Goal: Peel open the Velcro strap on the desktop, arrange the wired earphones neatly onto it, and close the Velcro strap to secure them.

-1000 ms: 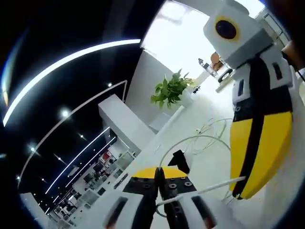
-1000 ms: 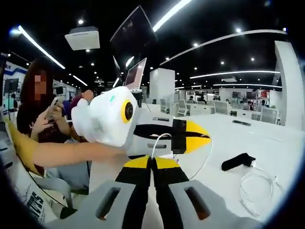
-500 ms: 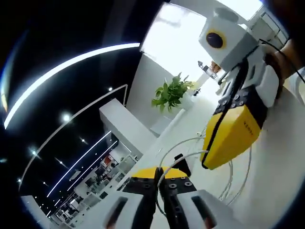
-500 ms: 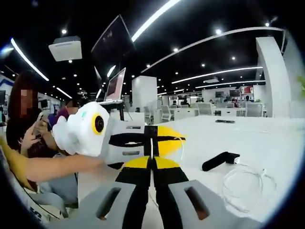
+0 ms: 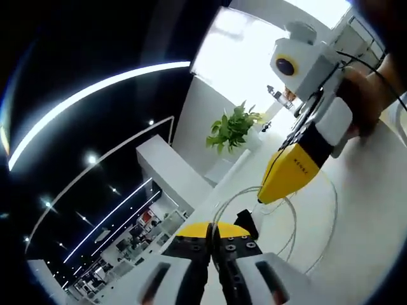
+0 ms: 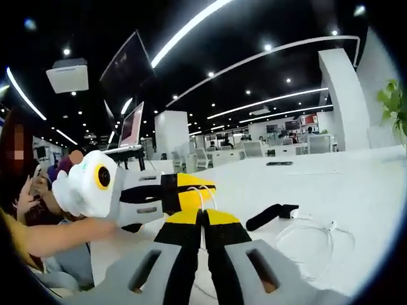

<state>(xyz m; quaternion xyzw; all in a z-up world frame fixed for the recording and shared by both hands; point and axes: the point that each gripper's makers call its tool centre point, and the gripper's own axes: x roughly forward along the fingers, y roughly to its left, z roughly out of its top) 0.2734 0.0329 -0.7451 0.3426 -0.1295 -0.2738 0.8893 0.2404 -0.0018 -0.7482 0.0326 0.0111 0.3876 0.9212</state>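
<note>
Grippers meet above a white desktop (image 6: pixel 356 190) in an open-plan office, each with its yellow-tipped black jaws pressed together. In the left gripper view, the left gripper (image 5: pixel 213 230) has its jaws closed, and a thin white earphone cable (image 5: pixel 289 219) seems to run in at the tips, though a firm pinch cannot be confirmed. Just past those tips lies the black Velcro strap (image 5: pixel 245 221), flat on the desktop, with the cable looping around it in wide arcs. Further right, the right gripper (image 5: pixel 267 194) angles down from a person's hand (image 5: pixel 362 105), its closed tip touching the cable loop. A green potted plant (image 5: pixel 232 125) stands well behind.

In the right gripper view, the left gripper (image 6: pixel 206 189) reaches in from the left with the cable arcing at its tip, just beyond the right gripper's (image 6: pixel 203 219) own shut jaws. To the right, the strap (image 6: pixel 270 216) rests beside a loose coil of cable (image 6: pixel 311 238).

Risk appears to lie in the slack: pulling the two grippers apart could tighten the loops into a tangle or drag the light strap off position, while a weak pinch could let the thin wire slip free and spring out of its coil.
</note>
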